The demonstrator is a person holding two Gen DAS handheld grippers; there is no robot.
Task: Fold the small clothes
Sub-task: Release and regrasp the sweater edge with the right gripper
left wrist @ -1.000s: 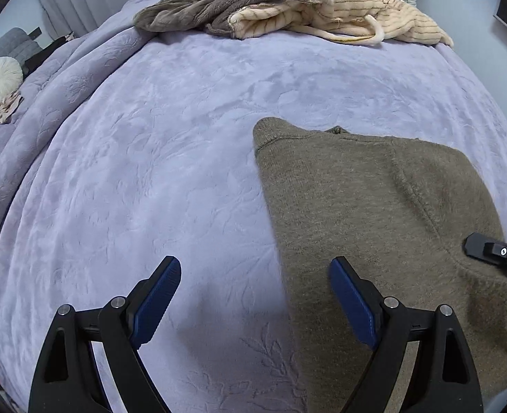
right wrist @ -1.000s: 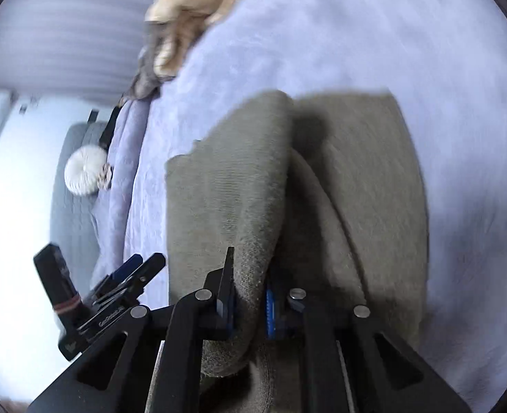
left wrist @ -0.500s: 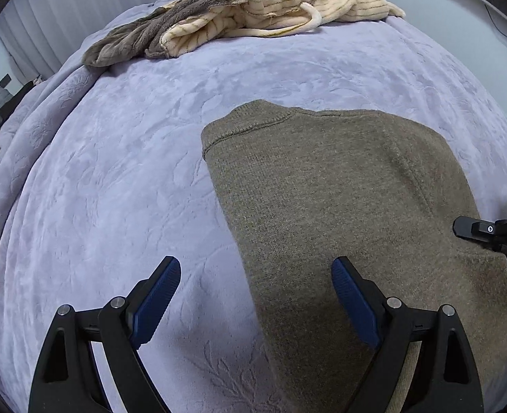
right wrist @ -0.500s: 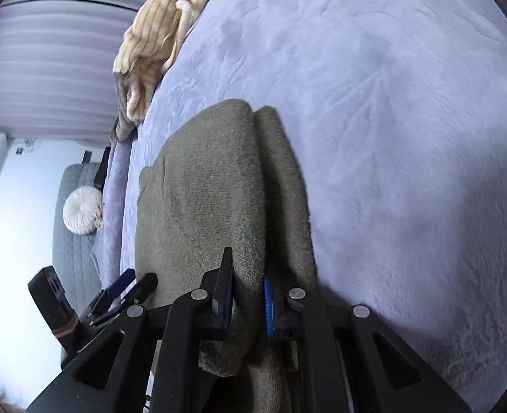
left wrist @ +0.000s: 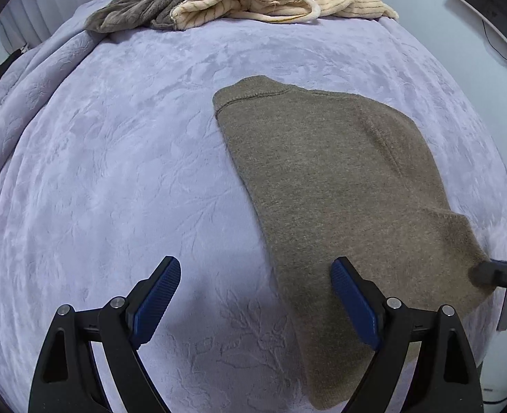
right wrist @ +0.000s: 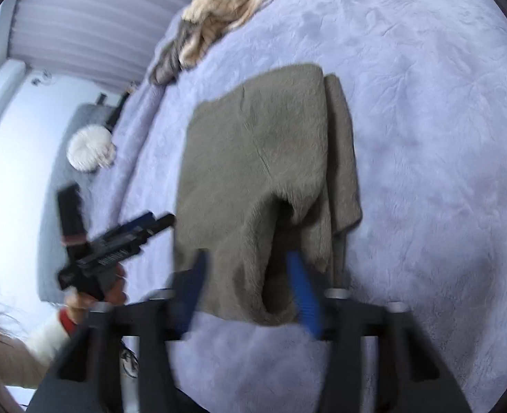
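An olive-brown knit sweater (left wrist: 329,186) lies folded on the lilac bedspread (left wrist: 122,158). My left gripper (left wrist: 257,296) is open and empty, hovering over the sweater's near left edge, right finger above the fabric. In the right wrist view the sweater (right wrist: 260,158) lies with a raised fold at its near end. My right gripper (right wrist: 250,285) is open, its blue pads either side of that fold, no longer clamping it. The right gripper's tip (left wrist: 501,272) shows at the sweater's right corner in the left view.
A pile of cream striped and grey-brown clothes (left wrist: 239,3) lies at the far edge of the bed. The left gripper and the hand holding it (right wrist: 109,244) show left of the sweater. A white round cushion (right wrist: 88,151) sits on a grey seat beside the bed.
My right gripper has opened and let go of the sweater fold it held. The sweater has settled flat on the bed. My left gripper stayed open, shifting slightly.
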